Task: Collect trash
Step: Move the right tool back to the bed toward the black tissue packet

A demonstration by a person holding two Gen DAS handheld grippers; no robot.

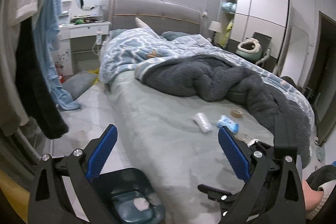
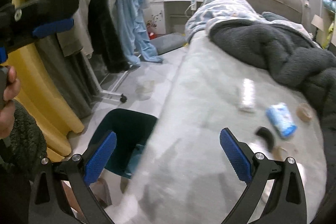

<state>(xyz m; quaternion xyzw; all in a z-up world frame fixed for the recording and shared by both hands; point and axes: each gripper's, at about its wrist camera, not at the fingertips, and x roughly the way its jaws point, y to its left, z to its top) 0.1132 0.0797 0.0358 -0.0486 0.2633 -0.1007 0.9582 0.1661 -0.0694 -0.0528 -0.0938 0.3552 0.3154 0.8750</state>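
A dark teal trash bin [image 1: 130, 196] stands on the floor beside the bed, with white crumpled trash [image 1: 141, 203] inside; it also shows in the right wrist view [image 2: 126, 135]. On the grey-green bed sheet [image 1: 168, 150] lie a white wrapped roll [image 1: 201, 122], a blue tissue pack [image 1: 227, 123] and a tape roll [image 1: 236, 112]. In the right wrist view they are the roll [image 2: 247, 96], pack [image 2: 281, 120], tape roll [image 2: 304, 111] and a black curved item [image 2: 265, 136]. My left gripper [image 1: 167, 151] is open and empty above the bed edge. My right gripper [image 2: 168, 152] is open and empty.
A dark grey blanket [image 1: 210, 79] and a blue patterned quilt [image 1: 134, 49] are heaped on the bed. A clothes rack [image 2: 84, 14] with hanging clothes stands left of the bin, by a yellow object [image 2: 37, 87]. A white dresser [image 1: 84, 35] and a wardrobe [image 1: 258, 16] stand at the back.
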